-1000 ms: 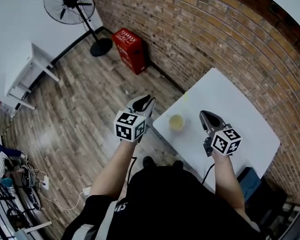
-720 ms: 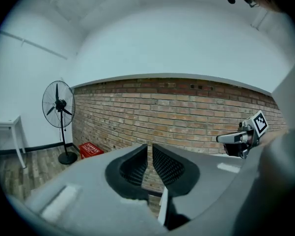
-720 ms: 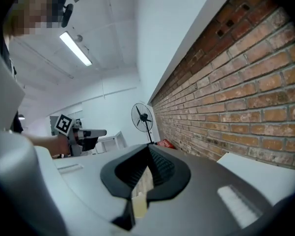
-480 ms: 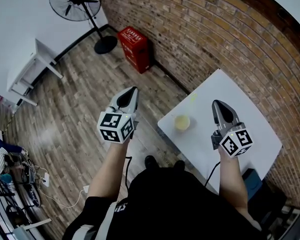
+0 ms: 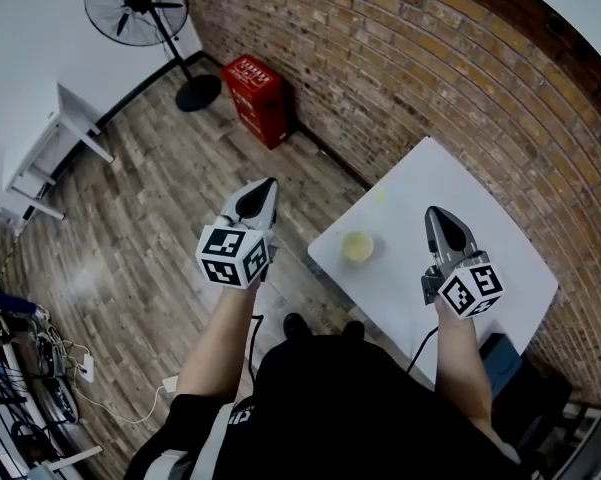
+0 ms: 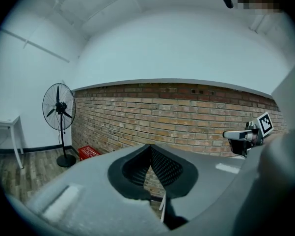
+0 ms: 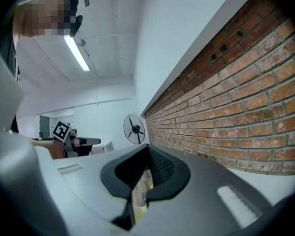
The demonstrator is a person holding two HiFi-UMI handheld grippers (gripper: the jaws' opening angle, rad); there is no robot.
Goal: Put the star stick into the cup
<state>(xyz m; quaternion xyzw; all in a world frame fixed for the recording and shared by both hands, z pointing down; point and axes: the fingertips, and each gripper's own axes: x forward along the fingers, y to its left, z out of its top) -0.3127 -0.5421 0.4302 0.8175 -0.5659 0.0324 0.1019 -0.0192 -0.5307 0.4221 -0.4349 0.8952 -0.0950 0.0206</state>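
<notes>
Cup (image 5: 356,246) upright on table (image 5: 460,208) — left gripper (image 5: 269,182), right gripper (image 5: 436,211): fingers together.

Bright, even room light, only soft shadows. A long ceiling light (image 7: 77,53) glows at the upper left of the right gripper view. The white worktop (image 5: 450,208) is nearly blown out in the head view. Heavy fisheye: the brick wall (image 5: 430,58) bows, both gripper views have black corners, and the close foreground's soft.

Two hand-held grippers (image 5: 268,184) (image 5: 437,213), one cup (image 5: 356,247)
</notes>
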